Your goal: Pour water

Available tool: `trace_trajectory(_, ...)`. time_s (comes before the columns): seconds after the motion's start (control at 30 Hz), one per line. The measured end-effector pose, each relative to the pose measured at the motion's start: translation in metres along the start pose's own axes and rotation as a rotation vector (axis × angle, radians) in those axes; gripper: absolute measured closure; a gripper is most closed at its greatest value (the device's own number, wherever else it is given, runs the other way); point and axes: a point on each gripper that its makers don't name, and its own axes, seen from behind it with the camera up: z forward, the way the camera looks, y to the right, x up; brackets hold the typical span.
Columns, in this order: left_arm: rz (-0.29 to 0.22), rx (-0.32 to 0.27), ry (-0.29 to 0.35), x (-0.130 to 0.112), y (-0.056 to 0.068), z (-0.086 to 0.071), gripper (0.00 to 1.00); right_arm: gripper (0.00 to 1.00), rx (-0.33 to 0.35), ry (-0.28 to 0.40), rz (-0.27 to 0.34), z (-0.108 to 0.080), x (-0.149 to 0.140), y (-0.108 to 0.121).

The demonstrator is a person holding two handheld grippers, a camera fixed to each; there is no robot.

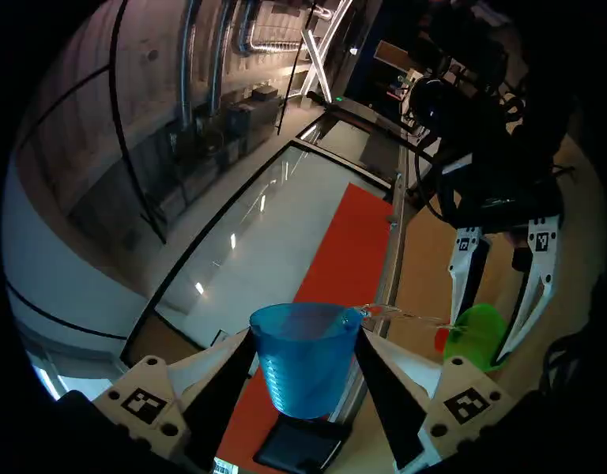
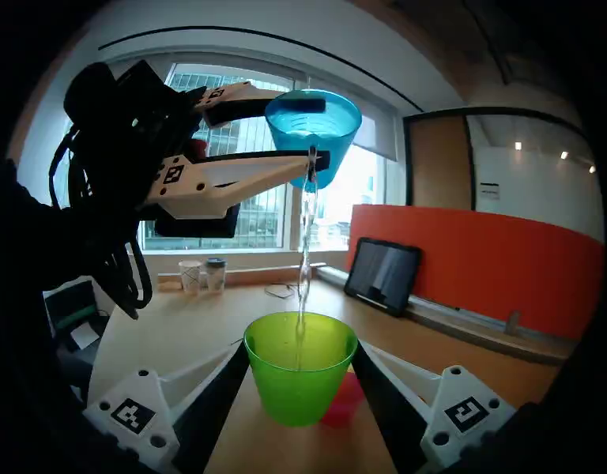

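Your blue cup (image 1: 303,367) and green cup (image 2: 299,383) look like glossy see-through plastic, and your desk (image 2: 185,328) is smooth matt wood.

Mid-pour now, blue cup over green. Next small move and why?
Likely hold the tilt of the blue cup in the left hand-held gripper, perhaps a touch more: the water stream falls inside the green cup held by the right hand-held gripper, clear of its rim, and that cup looks far from full.
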Motion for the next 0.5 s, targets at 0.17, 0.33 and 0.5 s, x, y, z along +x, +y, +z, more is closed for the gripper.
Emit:
trace_trajectory(0.17, 0.027, -0.002, 0.000, 0.0026, 0.0012, 0.0015, 0.15, 0.08, -0.001, 0.002, -0.001, -0.0016, 0.0009, 0.0019)
trace_trajectory(0.33, 0.053, -0.001, 0.001, 0.0048, 0.0018, 0.0014, 0.15, 0.08, -0.004, 0.004, -0.004, -0.0039, 0.0013, 0.0036)
trace_trajectory(0.5, 0.079, 0.000, 0.002, 0.0069, 0.0013, 0.0008, 0.15, 0.08, -0.006, 0.007, -0.006, -0.0062, 0.0025, 0.0051)
